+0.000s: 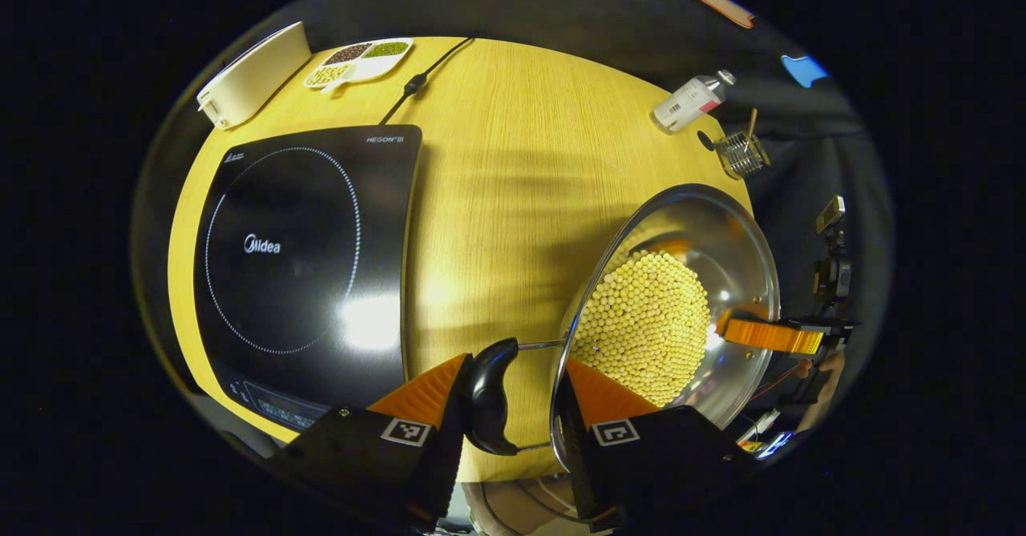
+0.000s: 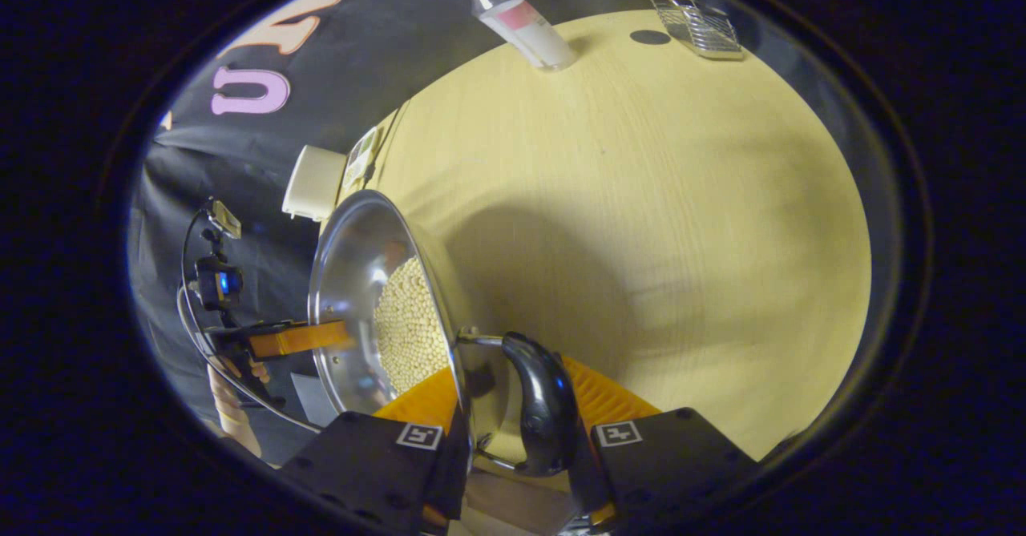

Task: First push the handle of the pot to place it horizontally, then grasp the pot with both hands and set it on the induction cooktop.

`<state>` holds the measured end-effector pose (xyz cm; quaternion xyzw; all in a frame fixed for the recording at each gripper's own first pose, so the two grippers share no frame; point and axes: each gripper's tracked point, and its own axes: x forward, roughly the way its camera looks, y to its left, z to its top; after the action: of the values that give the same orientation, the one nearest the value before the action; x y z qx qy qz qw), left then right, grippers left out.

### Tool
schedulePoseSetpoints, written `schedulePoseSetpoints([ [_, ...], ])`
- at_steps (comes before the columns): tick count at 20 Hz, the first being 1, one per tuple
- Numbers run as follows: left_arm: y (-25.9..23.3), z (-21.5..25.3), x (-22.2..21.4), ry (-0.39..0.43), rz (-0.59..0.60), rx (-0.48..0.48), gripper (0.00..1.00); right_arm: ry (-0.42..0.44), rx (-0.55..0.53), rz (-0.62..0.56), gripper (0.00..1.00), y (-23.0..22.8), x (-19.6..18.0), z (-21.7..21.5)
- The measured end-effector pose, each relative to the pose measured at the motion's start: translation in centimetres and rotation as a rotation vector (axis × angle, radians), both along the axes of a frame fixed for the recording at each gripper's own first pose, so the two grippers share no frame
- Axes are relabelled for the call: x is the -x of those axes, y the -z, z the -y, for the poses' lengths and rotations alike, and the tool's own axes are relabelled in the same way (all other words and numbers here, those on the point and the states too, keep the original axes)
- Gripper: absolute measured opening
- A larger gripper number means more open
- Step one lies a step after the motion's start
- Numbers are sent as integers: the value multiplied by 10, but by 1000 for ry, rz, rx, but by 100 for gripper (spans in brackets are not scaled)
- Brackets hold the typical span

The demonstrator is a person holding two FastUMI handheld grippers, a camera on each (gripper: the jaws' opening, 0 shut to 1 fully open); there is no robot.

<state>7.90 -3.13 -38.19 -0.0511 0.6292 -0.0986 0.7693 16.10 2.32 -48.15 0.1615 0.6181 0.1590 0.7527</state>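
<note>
L hand-held gripper (image 1: 513, 408) clamped pot (image 1: 681, 280) handle (image 1: 490, 396), R hand-held gripper (image 2: 513, 416) gripped opposite handle (image 2: 545, 412), pot w/ beans (image 1: 641, 324) beside induction cooktop (image 1: 304, 263) over bench (image 1: 513, 159).

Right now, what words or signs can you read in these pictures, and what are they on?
"Midea": in the middle of the induction cooktop.
"HEGON" and a mark after it, hard to tell: at the cooktop's far corner.
Small print at the cooktop's other far corner and on its control strip: too blurred to read.
Label on the bottle: too small to read.
Square black-and-white marker: on the left gripper and the right gripper.
</note>
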Motion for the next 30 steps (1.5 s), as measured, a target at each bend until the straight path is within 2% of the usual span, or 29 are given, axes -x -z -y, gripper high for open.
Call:
schedulePoseSetpoints([
  [4,-17,-25,21,-16,2,-1,58,-11,-6,14,49,0,-3,-2],
  [6,-26,-43,27,-14,18,-9,61,-9,-10,14,49,-1,-4,-1],
  [8,-36,-65,29,-11,43,-17,59,-13,-11,29,49,-2,-5,0],
  [9,-40,-77,30,-14,51,-18,58,-14,-12,39,54,-2,-5,0],
  [10,-45,-90,32,-17,61,-16,60,-14,-15,50,54,-2,-7,0],
  [14,-63,-148,32,-21,106,-19,59,-14,-27,85,55,-2,-10,0],
  [17,-66,-192,25,-11,135,-34,59,0,-28,101,55,0,-11,0],
  [18,-66,-204,20,-7,144,-37,59,7,-26,110,48,1,-13,1],
  [21,-62,-239,7,-12,159,-28,59,32,-20,148,48,-1,-19,2],
  [30,-52,-301,-47,6,257,-48,58,95,-10,233,48,-16,-35,13],
])
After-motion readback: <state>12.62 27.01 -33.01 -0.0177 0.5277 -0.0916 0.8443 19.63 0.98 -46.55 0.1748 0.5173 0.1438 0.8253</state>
